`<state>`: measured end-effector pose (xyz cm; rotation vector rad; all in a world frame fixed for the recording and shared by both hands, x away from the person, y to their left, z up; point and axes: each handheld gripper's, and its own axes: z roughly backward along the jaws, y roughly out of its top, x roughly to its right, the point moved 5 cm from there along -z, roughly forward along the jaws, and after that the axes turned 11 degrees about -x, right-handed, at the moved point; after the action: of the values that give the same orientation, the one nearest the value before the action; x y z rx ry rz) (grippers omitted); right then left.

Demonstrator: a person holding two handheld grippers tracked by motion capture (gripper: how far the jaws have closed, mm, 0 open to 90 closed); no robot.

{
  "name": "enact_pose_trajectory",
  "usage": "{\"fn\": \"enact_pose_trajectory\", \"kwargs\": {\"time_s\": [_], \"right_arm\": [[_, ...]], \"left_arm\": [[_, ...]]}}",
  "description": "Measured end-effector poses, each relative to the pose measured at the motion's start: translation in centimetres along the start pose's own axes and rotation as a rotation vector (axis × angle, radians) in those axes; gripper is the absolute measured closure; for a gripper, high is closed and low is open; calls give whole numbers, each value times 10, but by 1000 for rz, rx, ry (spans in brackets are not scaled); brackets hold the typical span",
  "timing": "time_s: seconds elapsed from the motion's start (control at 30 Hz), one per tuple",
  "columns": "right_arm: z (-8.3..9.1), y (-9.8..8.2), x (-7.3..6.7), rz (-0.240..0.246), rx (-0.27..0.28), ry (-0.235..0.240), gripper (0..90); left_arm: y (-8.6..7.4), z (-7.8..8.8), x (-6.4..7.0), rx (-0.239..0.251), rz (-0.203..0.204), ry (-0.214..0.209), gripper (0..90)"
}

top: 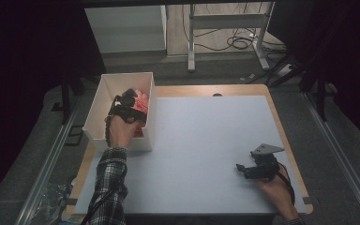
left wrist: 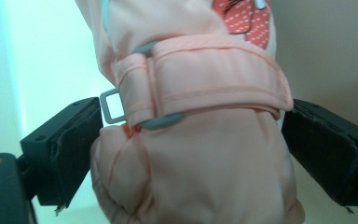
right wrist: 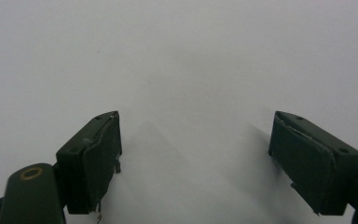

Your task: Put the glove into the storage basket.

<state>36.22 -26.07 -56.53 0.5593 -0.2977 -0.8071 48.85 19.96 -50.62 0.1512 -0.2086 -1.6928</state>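
Both jaws of my left gripper (left wrist: 191,154) flank a peach mitten (left wrist: 191,140) inside the white box (top: 104,89), touching its sides, grip unconfirmed; its long axis runs straight ahead. My right gripper (right wrist: 196,158) rests spread and empty, well apart on the table (top: 201,140)

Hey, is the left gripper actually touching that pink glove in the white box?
Touching. In the left gripper view, the left gripper has both pads pressed against the sides of the pink glove with no gap. The right gripper is open over bare table.
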Motion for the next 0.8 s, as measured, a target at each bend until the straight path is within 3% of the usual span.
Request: {"fn": "enact_pose_trajectory", "kwargs": {"time_s": [0.47,0.8], "right_arm": [[0,0,0,0,1,-1,172],[0,0,0,0,1,-2,172]], "left_arm": [[-8,12,-7,100,-14,-32,54],[-17,32,-9,185,-39,-18,55]]}}
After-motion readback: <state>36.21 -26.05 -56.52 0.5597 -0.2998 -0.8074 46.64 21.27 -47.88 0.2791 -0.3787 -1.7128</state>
